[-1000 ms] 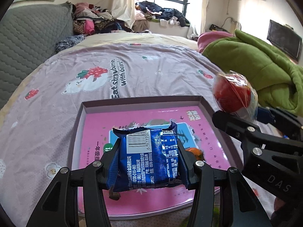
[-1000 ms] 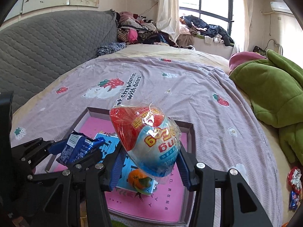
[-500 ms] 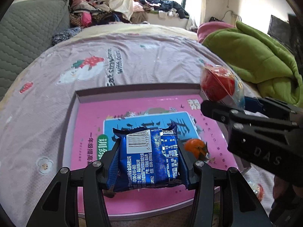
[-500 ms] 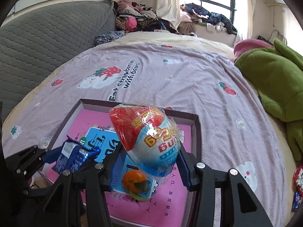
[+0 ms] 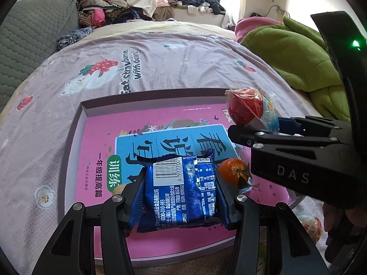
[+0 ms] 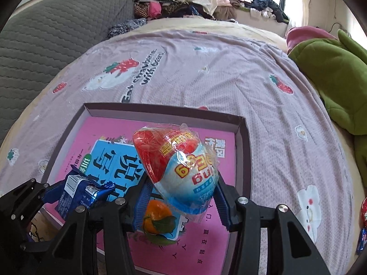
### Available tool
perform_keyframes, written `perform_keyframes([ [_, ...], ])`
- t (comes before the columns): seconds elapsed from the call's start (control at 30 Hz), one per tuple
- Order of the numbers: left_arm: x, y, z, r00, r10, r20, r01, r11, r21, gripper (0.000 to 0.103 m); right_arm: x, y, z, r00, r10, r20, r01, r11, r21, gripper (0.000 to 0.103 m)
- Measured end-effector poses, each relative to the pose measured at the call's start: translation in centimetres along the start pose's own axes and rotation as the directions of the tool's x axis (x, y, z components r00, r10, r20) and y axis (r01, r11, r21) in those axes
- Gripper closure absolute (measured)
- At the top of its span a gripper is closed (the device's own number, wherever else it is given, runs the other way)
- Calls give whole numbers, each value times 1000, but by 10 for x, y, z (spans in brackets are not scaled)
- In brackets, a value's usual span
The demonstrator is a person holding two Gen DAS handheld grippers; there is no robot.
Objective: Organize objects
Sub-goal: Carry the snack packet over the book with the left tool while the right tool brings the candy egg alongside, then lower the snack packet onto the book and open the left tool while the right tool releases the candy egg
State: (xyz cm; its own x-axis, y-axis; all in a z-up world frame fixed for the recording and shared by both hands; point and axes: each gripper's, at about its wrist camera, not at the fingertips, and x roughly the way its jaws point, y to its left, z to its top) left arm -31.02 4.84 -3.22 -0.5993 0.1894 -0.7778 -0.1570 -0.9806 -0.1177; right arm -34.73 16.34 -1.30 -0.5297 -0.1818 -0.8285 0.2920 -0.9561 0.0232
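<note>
Directly below both claws lies the shallow box point(image 6: 243, 151): the left claw point(image 5: 181, 194) clamps a blue snack packet point(image 5: 181, 188), the right claw point(image 6: 181, 197) a wrapped toy egg point(image 6: 176, 165), above the tangerine point(image 6: 158, 215).

Blue foil snack packet point(image 5: 181, 192), white barcode panel. Egg-shaped toy point(image 6: 176, 167) red over pale blue, in clear wrap. Tangerine point(image 6: 156, 215) orange, green leaf. Box point(image 5: 73, 128) has a dark rim, probably purple-brown; pink and blue book cover inside. Bedsheet point(image 5: 160, 68) mauve, strawberry-and-bear print. Blanket point(image 5: 298, 57) green.
</note>
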Motion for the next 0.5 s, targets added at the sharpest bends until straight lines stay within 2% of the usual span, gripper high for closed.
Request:
perform_keyframes([
  [0.23, 3, -7, -3, 1000, -2, -25, 2, 1000, 14, 49, 12, -6, 6, 998, -6, -57, 6, 1000, 15, 52],
  [0.5, 12, -7, -6, 998, 8, -68, -7, 1000, 9, 49, 20, -6, 7, 997, -14, -78, 15, 1000, 12, 52],
])
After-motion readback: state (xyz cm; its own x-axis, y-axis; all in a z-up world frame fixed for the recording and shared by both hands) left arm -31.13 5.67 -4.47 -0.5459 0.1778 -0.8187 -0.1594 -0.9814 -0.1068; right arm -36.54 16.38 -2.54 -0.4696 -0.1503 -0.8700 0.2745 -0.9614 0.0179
